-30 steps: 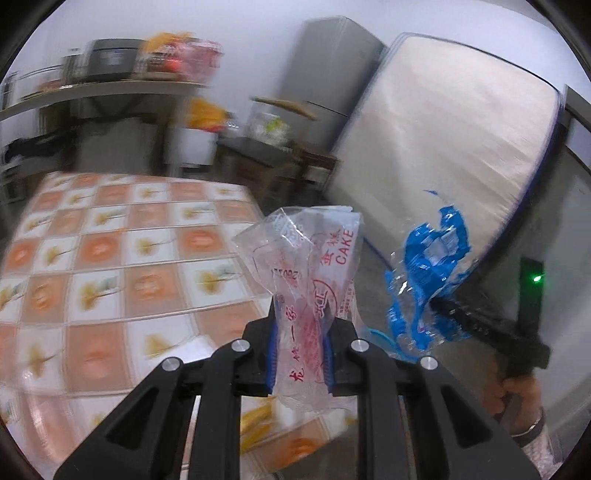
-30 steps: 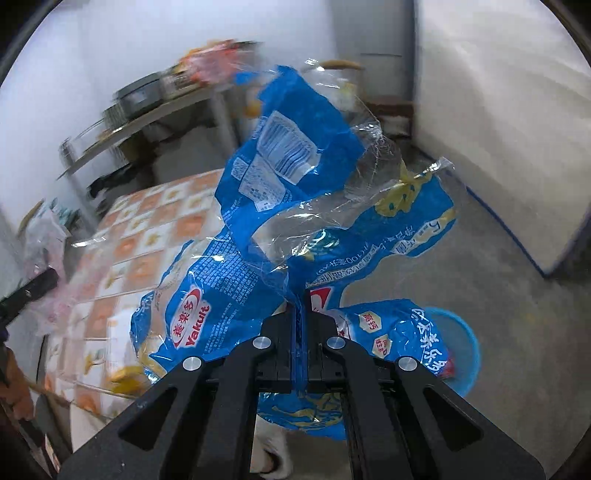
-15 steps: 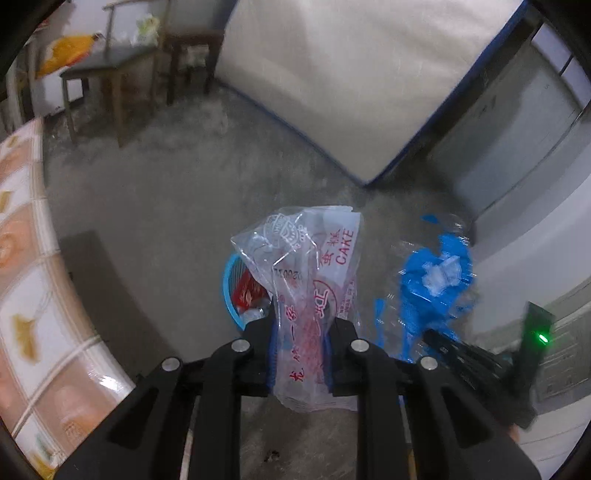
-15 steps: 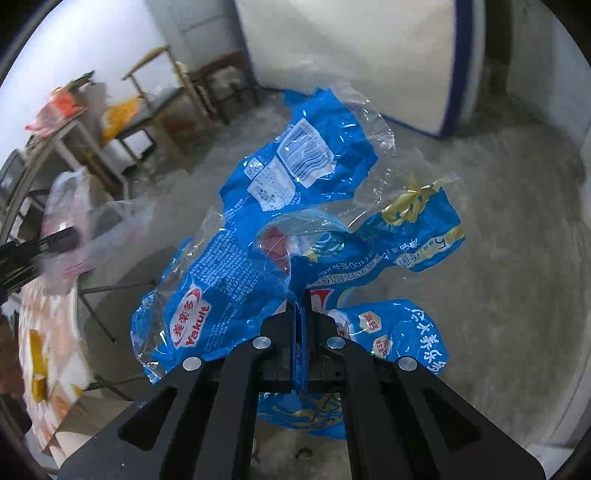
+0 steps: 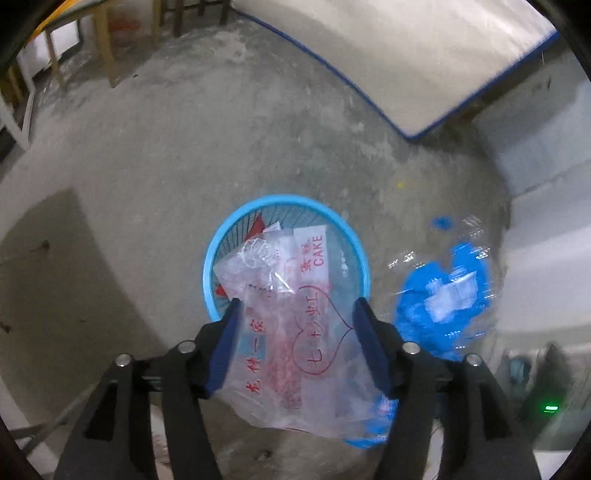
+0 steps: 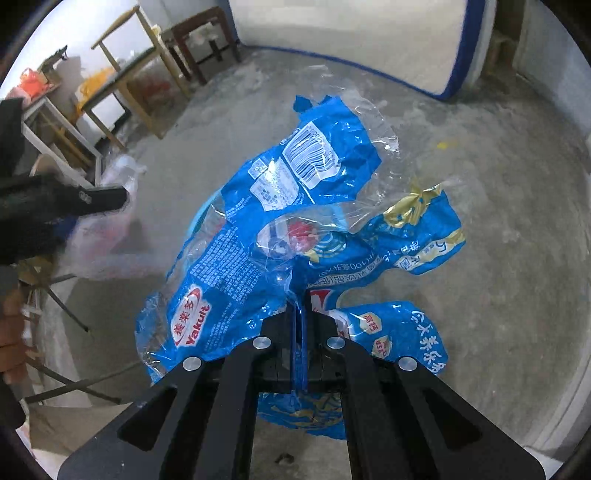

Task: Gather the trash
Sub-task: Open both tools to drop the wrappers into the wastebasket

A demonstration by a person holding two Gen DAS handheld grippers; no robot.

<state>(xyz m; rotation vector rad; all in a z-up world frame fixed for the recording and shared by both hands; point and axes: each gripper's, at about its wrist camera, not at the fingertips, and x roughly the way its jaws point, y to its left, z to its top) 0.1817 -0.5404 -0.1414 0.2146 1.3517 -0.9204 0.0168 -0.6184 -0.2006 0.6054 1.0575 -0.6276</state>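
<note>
A: Start at the left gripper (image 5: 295, 314). How do its fingers stand?

B: Its jaws are opening. The blue pads (image 5: 225, 347) stand apart, and the clear cake bag (image 5: 295, 321) hangs between them without being pressed. It is thin, crinkled film printed with red characters, a red heart outline and the word CAKE.

A: What lies beyond the bag?

B: Directly past it is the blue basket (image 5: 210, 266), round, with a smooth plastic rim and ribbed slatted walls. The bag's upper part overlaps its mouth, and some red and white scraps lie inside.

A: And the right gripper (image 6: 298, 314)?

B: Pinched tight on the blue Yakult wrapper (image 6: 295, 229), a wide sheet of glossy, crumpled plastic with clear patches, a white barcode label and yellow trim. It fans out ahead of the fingers above the floor (image 6: 498, 206).

A: The floor's surface?

B: Rough grey concrete, dusty and mottled. A mattress (image 6: 351, 33) with pale quilted cloth and blue piping leans at the far edge, near wooden tables (image 6: 122, 85).
</note>
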